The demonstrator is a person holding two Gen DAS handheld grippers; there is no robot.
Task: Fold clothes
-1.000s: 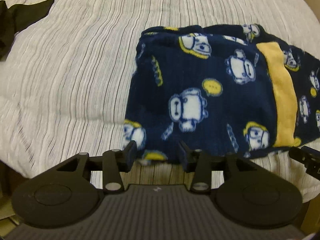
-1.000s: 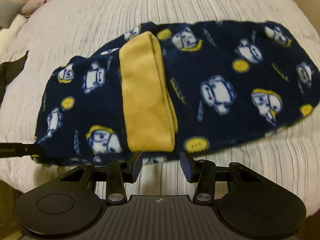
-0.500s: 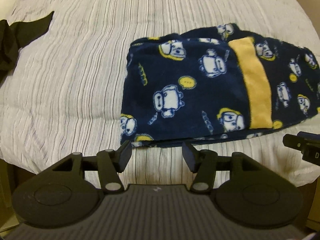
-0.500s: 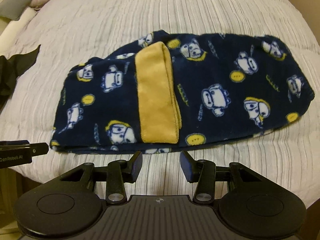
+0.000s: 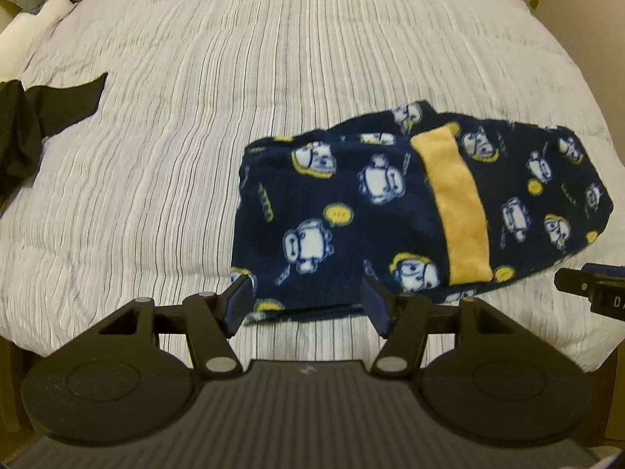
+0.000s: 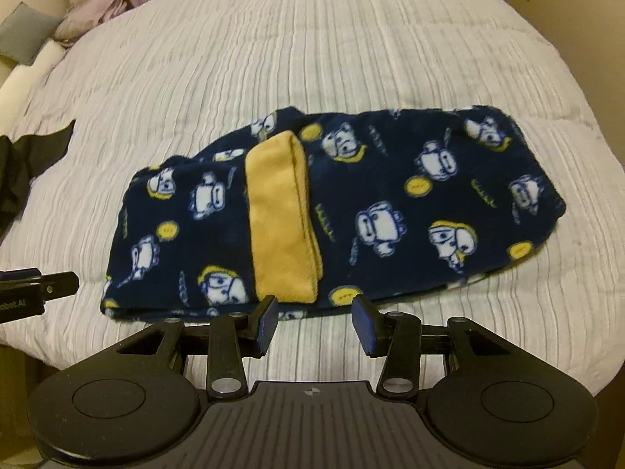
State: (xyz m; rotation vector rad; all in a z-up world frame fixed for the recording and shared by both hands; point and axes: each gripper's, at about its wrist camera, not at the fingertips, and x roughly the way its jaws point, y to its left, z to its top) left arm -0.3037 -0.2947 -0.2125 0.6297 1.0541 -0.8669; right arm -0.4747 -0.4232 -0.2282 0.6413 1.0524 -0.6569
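A navy fleece garment point(image 5: 351, 211) with white cartoon figures and a yellow band point(image 5: 457, 203) lies folded on the bed, also in the right wrist view point(image 6: 390, 211), where the band point(image 6: 281, 215) crosses its middle. My left gripper point(image 5: 306, 305) is open and empty, just short of the garment's near left edge. My right gripper point(image 6: 314, 324) is open and empty, just short of the near edge below the band. Each gripper's tip shows at the edge of the other's view.
A white striped bedspread point(image 5: 195, 117) covers the bed, whose near edge runs just under the grippers. A black garment point(image 5: 23, 125) lies at the far left. Pillows and pale cloth point(image 6: 78, 15) sit at the head of the bed.
Both grippers have pulled back and up from the garment's near edge, so it looks smaller and farther off. The left jaws have opened wider. The garment lies still.
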